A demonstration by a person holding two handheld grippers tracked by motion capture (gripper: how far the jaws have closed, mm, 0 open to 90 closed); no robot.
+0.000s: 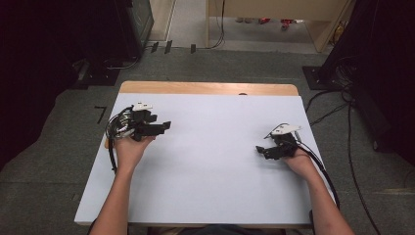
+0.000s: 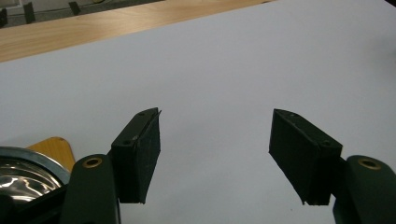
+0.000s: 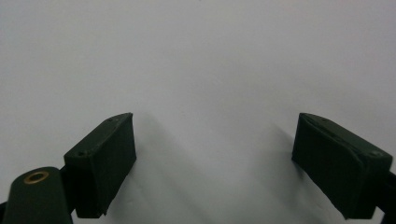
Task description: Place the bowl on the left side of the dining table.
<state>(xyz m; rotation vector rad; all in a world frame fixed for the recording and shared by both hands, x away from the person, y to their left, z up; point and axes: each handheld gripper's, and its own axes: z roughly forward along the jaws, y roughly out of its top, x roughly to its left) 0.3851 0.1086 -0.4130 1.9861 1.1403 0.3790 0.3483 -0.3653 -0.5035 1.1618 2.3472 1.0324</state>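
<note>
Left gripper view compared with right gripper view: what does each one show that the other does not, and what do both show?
The left gripper view alone shows the light wooden table edge and a shiny round metal part at its lower left corner. The right gripper view alone adds nothing of its own. Both share the pale white table sheet and an open, empty claw: left claw, right claw.

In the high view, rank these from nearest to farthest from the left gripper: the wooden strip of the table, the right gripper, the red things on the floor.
From the left gripper:
1. Wooden strip, just beyond it at the table's far edge.
2. Right gripper, across the table.
3. Red things, floor at the back.
</note>
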